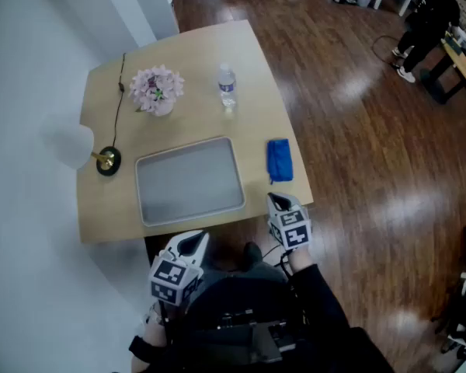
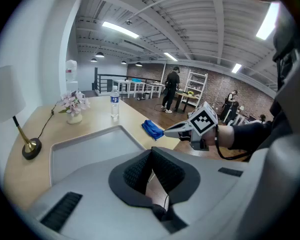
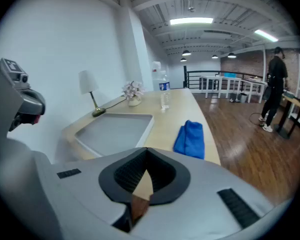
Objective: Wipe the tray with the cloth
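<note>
Two hand-held grippers hang at the near edge of a light wooden table (image 1: 256, 115), both tilted downward toward it. The left gripper (image 1: 196, 239) sits just off the near edge, in front of the tray's near side; its jaws are pressed together at the tips with nothing between them. The right gripper (image 1: 273, 198) reaches over the table's near right corner; its jaws are likewise closed on nothing, their tips meeting in a point.

A grey rectangular tray (image 1: 190, 181) with a raised rim lies flat on the near half of the table, slightly askew to the edge; its surface is bare. A blue folded cloth (image 1: 279, 160) lies on the tabletop just beside the tray's right side, apart from the tray and just beyond the right gripper's tip; neither gripper touches it.

Farther back stands a clear plastic water bottle (image 1: 227, 86), upright, and to its left a small pot of pale pink flowers (image 1: 157, 90). At the table's left side is a desk lamp with a white shade (image 1: 70, 144) and a round brass base (image 1: 107, 161); its dark cord runs toward the far edge.

Dark glossy wooden floor (image 1: 357, 130) spreads to the right of the table; a person in dark clothes (image 1: 431, 22) stands well away by a bench.
</note>
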Demonstrator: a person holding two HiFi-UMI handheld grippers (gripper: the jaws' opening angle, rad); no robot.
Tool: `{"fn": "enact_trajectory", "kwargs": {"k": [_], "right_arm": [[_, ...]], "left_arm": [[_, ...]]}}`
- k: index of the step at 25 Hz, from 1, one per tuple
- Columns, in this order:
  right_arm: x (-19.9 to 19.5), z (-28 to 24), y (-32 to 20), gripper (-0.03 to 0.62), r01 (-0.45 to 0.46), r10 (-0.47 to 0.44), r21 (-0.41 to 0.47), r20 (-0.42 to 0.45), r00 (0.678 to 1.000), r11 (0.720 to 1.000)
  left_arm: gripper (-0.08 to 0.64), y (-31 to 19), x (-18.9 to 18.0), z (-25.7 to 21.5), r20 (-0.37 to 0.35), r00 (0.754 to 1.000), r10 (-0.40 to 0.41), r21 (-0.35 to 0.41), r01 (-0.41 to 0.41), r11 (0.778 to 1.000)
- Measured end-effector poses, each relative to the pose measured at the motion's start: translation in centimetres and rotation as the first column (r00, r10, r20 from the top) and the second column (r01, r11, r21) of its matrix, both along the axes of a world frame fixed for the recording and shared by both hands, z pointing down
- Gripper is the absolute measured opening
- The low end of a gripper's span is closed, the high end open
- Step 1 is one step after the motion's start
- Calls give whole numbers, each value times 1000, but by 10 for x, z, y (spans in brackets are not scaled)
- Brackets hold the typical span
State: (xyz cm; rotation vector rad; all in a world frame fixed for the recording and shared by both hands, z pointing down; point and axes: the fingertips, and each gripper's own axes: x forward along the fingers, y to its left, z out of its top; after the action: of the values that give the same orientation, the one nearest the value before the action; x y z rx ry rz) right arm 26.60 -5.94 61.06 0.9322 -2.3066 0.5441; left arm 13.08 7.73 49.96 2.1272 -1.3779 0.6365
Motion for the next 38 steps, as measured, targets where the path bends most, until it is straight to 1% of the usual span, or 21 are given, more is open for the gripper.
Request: {"fn": "enact_trajectory", "kwargs": {"k": [4, 5, 6, 9, 10, 13, 17, 20, 22, 23, 25, 27, 31, 33, 34, 36, 38], "right_arm": [[11, 17, -64, 8, -96, 97, 47, -33, 995, 994], [14, 22, -77, 25, -114, 116, 53, -47, 992, 992], [15, 28, -90, 87, -129, 132, 53, -60, 989, 990], [17, 49, -123, 230, -164, 167, 42, -101, 981, 986], [17, 57, -132, 250, -169, 172, 37, -118, 978, 985], [14, 81, -151, 269, -175, 174, 6, -169, 970, 985], [17, 99, -168, 270, -204, 195, -17, -226, 954, 979], [18, 101, -171, 270, -212, 202, -18, -244, 949, 977], [18, 102, -169, 259, -216, 204, -22, -244, 948, 976], [19, 102, -169, 245, -217, 207, -16, -245, 947, 976], [23, 103, -170, 175, -229, 221, -5, -254, 942, 973], [27, 104, -171, 125, -236, 227, -3, -270, 936, 972], [30, 102, -174, 91, -222, 207, -16, -299, 931, 975], [28, 95, -168, 84, -235, 213, -46, -287, 934, 971], [23, 86, -164, 83, -241, 220, -50, -266, 939, 969], [8, 57, -152, 84, -242, 230, -39, -196, 953, 969], [-12, 23, -136, 84, -231, 228, -8, -130, 965, 973]], "left_arm": [[0, 2, -21, 4, 8, 998, -59, -12, 59, 998], [2, 4, -26, 5, 11, 997, -76, -17, 77, 997], [2, 7, -31, 6, 13, 995, -94, -22, 94, 995], [0, 15, -42, 9, 16, 989, -146, -36, 146, 989], [0, 18, -45, 10, 16, 987, -161, -40, 161, 986], [2, 25, -53, 13, 20, 980, -196, -53, 196, 979], [1, 29, -58, 16, 27, 976, -217, -65, 219, 974], [0, 29, -58, 16, 24, 975, -222, -69, 224, 972], [1, 28, -56, 18, 18, 975, -220, -71, 221, 973], [2, 27, -55, 18, 15, 976, -217, -72, 217, 973], [0, 26, -54, 19, 6, 978, -209, -75, 209, 975], [2, 26, -56, 18, -2, 980, -200, -77, 199, 977], [0, 23, -77, 13, -9, 982, -190, -66, 189, 980], [1, 19, -96, 11, -6, 983, -185, -54, 185, 981], [0, 17, -106, 11, -7, 983, -183, -46, 182, 982], [0, 12, -128, 10, -13, 984, -180, -29, 179, 983], [0, 7, -150, 10, -27, 983, -182, -13, 182, 983]]}}
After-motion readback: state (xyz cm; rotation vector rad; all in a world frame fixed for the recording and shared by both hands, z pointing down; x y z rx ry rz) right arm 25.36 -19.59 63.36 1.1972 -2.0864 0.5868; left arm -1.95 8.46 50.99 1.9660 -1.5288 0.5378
